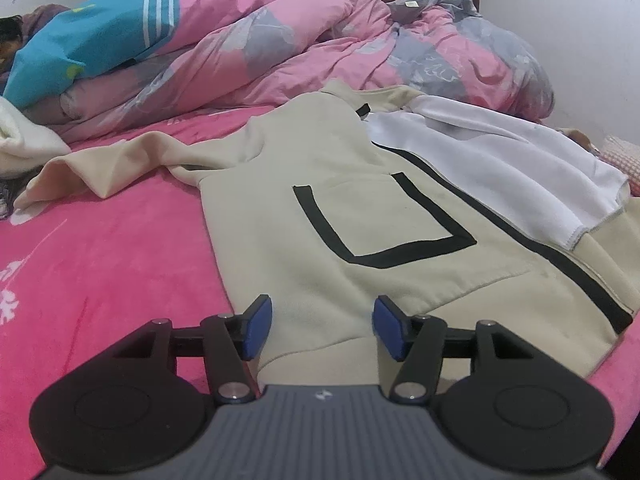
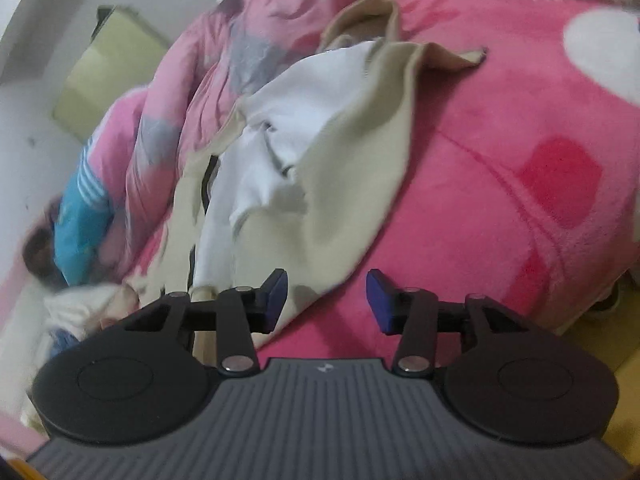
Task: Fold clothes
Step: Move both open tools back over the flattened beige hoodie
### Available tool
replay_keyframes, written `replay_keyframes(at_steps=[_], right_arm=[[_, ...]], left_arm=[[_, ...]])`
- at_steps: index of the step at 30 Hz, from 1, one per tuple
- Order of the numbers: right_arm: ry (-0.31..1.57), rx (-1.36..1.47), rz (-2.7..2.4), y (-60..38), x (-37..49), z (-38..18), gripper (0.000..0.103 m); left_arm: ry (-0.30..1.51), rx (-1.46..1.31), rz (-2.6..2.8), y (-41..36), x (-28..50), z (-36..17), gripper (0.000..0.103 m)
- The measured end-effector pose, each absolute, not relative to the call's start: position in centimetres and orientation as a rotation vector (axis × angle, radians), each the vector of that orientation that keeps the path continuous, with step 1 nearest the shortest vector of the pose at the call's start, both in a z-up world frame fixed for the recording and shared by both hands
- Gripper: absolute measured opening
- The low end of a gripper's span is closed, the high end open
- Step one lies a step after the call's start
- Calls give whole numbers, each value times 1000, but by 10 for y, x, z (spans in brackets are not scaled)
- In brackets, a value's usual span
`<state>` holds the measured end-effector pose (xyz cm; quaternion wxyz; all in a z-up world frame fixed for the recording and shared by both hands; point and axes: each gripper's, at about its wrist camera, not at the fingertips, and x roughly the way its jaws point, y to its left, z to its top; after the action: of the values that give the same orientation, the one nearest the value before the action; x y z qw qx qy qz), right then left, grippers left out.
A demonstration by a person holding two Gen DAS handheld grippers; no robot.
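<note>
A bedroom with pale walls, and a bed under a plush pink blanket with white and red patches (image 1: 100, 248), heaped at the far side with a crumpled pink-and-grey quilt (image 1: 320, 48) and a blue garment with white stripes (image 1: 80, 44) at far left. Spread on the blanket, a cream fleece zip jacket with black trim and a black-outlined front pocket (image 1: 320, 208): left front panel lying flat, left sleeve (image 1: 100, 168) trailing out to the left, right front panel turned back over the middle with its white lining (image 1: 500, 168) uppermost. Seen from the right wrist view, blurred, that turned-back side bunched and wrinkled (image 2: 304, 152), not lying square. Left gripper (image 1: 322, 328) low over the near hem, blue pads wide apart with cloth between but not pinched. Right gripper (image 2: 327, 300) just beside the near right edge of the jacket, also spread wide and holding nothing. Judged from this: somewhere in the folding of the sides toward the middle, with one side over and the other sleeve out flat. Likely called for next: a clean pinch on an edge or the hem, flat and low, taking a single layer only, then smoothing of the rumpled lining before any further fold.
</note>
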<state>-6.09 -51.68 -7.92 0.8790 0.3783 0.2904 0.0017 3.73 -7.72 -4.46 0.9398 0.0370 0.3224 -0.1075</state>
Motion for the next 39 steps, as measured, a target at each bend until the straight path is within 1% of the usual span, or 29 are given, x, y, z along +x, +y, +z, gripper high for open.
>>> replay_keyframes(at_steps=[2, 3, 5, 13, 18, 20, 22, 24, 25, 28, 31, 35, 39], right_arm=[[564, 772, -7, -518, -61, -74, 43], [544, 763, -12, -518, -62, -72, 41], [503, 746, -22, -520, -62, -67, 6], [358, 680, -80, -528, -66, -48, 5], [469, 684, -170, -541, -54, -84, 5], [472, 769, -170, -549, -60, -98, 10], [439, 832, -195, -557, -70, -98, 17], [423, 806, -280, -562, -83, -89, 23], [417, 786, -320, -564, -90, -85, 24], [398, 715, -369, -559, -100, -67, 24], [373, 658, -305, -543, -99, -49, 24], [369, 615, -155, -515, -70, -34, 24], [439, 574, -9, -481, -35, -28, 24]], left_arm=[[652, 73, -212, -78, 37, -45, 58], [648, 76, -207, -79, 36, -46, 58], [638, 81, -199, -80, 34, -47, 58], [640, 79, -195, -80, 35, -46, 59], [637, 83, -195, -79, 35, -47, 59], [637, 83, -199, -79, 34, -47, 59], [640, 76, -203, -78, 35, -47, 59], [644, 71, -202, -77, 36, -46, 59], [644, 73, -202, -77, 36, -46, 59], [645, 69, -204, -77, 36, -46, 59], [645, 66, -209, -76, 36, -46, 59], [651, 60, -211, -76, 37, -45, 60], [656, 51, -203, -76, 37, -45, 60]])
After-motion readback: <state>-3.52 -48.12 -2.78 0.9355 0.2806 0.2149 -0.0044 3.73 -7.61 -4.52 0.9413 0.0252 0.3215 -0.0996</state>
